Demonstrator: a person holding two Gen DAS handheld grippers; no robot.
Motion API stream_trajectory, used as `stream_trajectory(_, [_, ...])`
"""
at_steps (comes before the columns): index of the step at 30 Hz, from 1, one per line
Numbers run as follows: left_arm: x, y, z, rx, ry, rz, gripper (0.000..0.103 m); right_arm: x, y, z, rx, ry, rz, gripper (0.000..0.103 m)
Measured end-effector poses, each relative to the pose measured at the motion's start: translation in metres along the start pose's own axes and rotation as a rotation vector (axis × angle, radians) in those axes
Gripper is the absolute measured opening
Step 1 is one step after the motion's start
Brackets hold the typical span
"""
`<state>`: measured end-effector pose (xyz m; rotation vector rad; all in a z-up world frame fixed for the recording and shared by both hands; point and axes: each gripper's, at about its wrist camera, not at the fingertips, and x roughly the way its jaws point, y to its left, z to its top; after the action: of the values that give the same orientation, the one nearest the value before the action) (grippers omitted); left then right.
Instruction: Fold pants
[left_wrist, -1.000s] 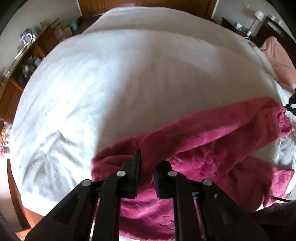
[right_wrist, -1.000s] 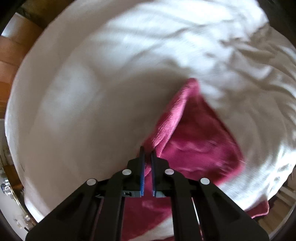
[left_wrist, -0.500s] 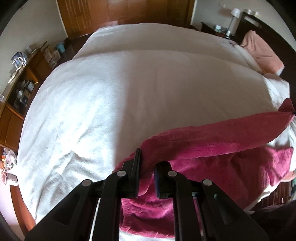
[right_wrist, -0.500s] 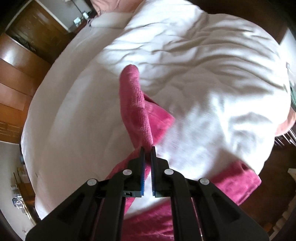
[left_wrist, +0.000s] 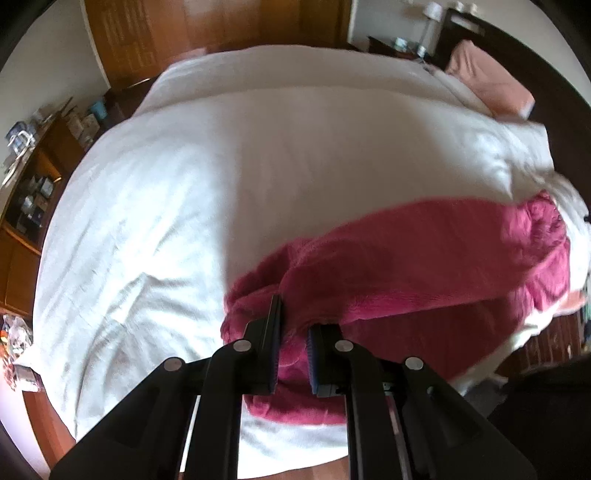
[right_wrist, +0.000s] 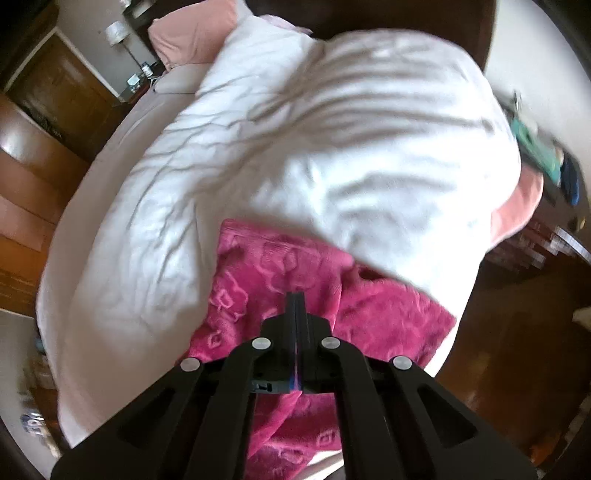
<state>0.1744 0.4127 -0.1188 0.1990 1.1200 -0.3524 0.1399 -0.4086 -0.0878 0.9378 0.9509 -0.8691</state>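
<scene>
A white duvet (left_wrist: 258, 177) covers the bed, with a pink pillow (left_wrist: 491, 83) at its head and a cluttered wooden shelf (left_wrist: 33, 177) alongside.

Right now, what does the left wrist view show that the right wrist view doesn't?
Only the left wrist view shows the left gripper clamped on a thick bunch of the pink pants, plus a wooden shelf beside the bed. Only the right wrist view shows the right gripper shut on a thin edge of the pants, and their embossed pattern. Both show the white blanket and a pink pillow.
</scene>
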Motion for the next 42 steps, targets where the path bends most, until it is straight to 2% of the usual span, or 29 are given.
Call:
stream_trajectory(3, [0.007, -0.007, -0.015, 0.032, 0.026, 0.0, 0.011, 0.01, -0.026, -0.016, 0.072, 0.013, 0.039, 0.001])
stream_trajectory(5, [0.012, -0.006, -0.021, 0.025, 0.045, -0.003, 0.011, 0.022, -0.04, -0.026, 0.126, 0.045, 0.087, 0.008])
stream_trajectory(7, [0.014, -0.003, -0.023, 0.022, 0.055, 0.001, 0.011, 0.036, -0.052, -0.037, 0.188, 0.074, 0.126, 0.034])
stream_trajectory(9, [0.014, -0.003, -0.023, 0.024, 0.064, 0.007, 0.011, 0.045, -0.057, -0.042, 0.217, 0.071, 0.147, 0.042])
stream_trajectory(15, [0.01, -0.01, -0.017, 0.05, 0.083, 0.034, 0.011, 0.077, -0.064, -0.034, 0.239, 0.054, 0.168, 0.042])
stream_trajectory(18, [0.01, -0.014, -0.013, 0.057, 0.096, 0.052, 0.011, 0.094, -0.065, -0.024, 0.264, 0.051, 0.21, 0.042])
stream_trajectory(23, [0.012, -0.022, -0.005, 0.065, 0.119, 0.077, 0.011, 0.112, -0.056, -0.008, 0.239, 0.061, 0.228, 0.042])
stream_trajectory(29, [0.021, -0.025, 0.002, 0.054, 0.132, 0.093, 0.011, 0.118, -0.042, 0.001, 0.151, 0.083, 0.225, 0.02])
stream_trajectory(34, [0.025, -0.025, 0.003, 0.041, 0.139, 0.097, 0.011, 0.11, -0.036, 0.003, 0.125, 0.079, 0.3, 0.019])
stream_trajectory(41, [0.024, -0.022, 0.002, 0.044, 0.149, 0.099, 0.011, 0.127, -0.028, 0.005, 0.107, 0.068, 0.231, 0.02])
stream_trajectory(42, [0.024, -0.022, 0.002, 0.046, 0.148, 0.099, 0.011, 0.128, -0.026, 0.005, 0.112, 0.07, 0.226, 0.015])
